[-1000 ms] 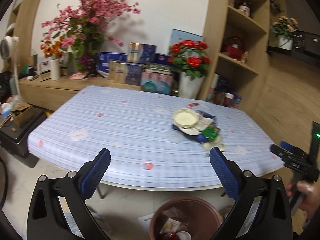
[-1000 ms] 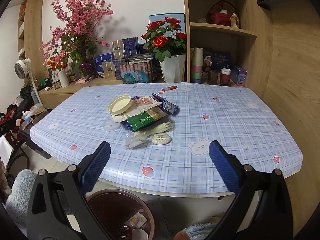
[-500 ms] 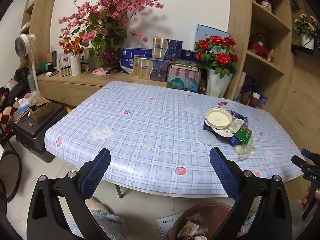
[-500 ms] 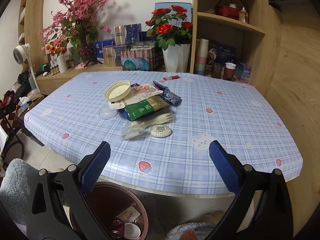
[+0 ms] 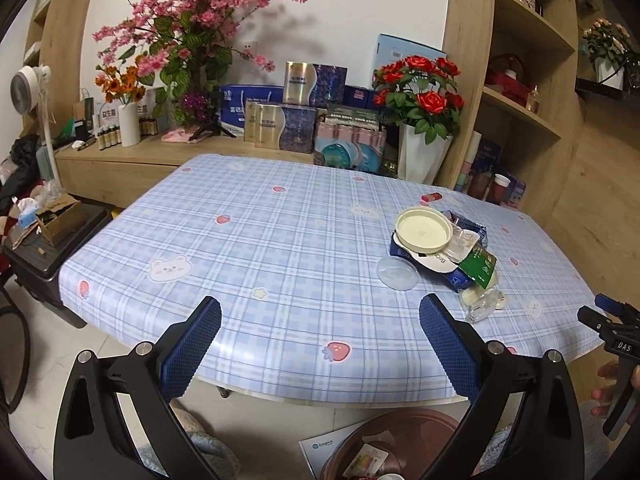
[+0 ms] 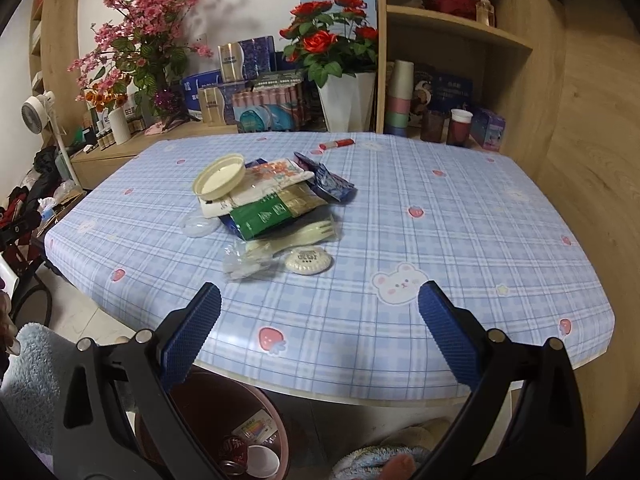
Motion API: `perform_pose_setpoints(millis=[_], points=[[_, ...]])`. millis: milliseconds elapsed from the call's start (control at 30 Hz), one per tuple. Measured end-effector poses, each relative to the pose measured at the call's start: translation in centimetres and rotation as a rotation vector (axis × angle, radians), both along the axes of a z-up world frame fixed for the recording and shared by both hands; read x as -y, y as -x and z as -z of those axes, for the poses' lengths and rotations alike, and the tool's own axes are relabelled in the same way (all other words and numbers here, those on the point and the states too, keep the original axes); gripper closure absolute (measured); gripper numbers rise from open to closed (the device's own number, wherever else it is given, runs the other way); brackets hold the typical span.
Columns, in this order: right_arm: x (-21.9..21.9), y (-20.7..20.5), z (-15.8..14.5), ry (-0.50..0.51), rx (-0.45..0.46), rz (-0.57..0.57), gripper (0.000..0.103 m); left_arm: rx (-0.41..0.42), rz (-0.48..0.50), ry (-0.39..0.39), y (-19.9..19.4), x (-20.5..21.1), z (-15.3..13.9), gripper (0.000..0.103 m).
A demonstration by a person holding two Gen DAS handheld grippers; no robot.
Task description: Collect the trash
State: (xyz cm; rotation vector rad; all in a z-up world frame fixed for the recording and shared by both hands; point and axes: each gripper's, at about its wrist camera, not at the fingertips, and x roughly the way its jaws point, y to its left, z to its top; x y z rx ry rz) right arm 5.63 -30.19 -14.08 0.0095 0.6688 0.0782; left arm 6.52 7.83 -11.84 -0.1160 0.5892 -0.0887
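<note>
Right wrist view: the right hand-held gripper hangs wide open and empty over the near edge of the tabletop, with the brown trash bin on the floor below already holding scraps. Just beyond lie a crumpled clear wrapper and a small round white lid, then a plastic fork, a green packet and a cream lid heaped toward the middle. In the left wrist view, the left hand-held gripper is equally spread and bare. The nearest piece is probably the best first pick: close low on the wrapper, pinch its bunched middle, and lift clear before swinging to the bin.
</note>
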Motion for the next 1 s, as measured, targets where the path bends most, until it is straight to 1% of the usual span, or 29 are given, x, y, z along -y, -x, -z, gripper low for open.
perform_pose_setpoints(millis=[267,300,400,467,533,633,733,800,1000], points=[[1.2,-1.8,2.0,-0.031,-0.059,0.022,0.006,-0.025,0.027,-0.004,-2.3,1.0,1.5,0.006],[1.2,-2.0,2.1,-0.027,-0.063,0.023,0.006,-0.030,0.031,-0.002,-2.7,1.2,1.8,0.006],[0.9,-2.9,2.8,0.050,-0.061,0.046,0.006,-0.047,0.043,0.000,-3.5,1.6,2.7,0.006],[0.8,-3.8,3.5,0.094,-0.082,0.057,0.006,-0.063,0.050,-0.007,-4.1,1.9,3.3,0.006],[0.9,-4.6,4.1,0.089,-0.102,0.054,0.006,-0.081,0.060,-0.016,-4.7,2.3,3.9,0.006],[0.8,-5.5,4.8,0.086,-0.112,0.049,0.006,-0.083,0.072,-0.017,-5.2,2.6,4.3,0.006],[0.3,-6.7,5.8,0.088,-0.135,0.021,0.007,-0.085,0.081,-0.023,-5.6,2.9,4.6,0.006],[-0.3,-7.7,6.3,0.094,-0.155,-0.009,0.008,-0.093,0.084,-0.027,-5.9,3.0,4.9,0.006],[-2.0,-9.8,6.7,0.147,-0.184,-0.077,0.022,-0.109,0.088,-0.015,-6.8,3.4,5.6,0.006]])
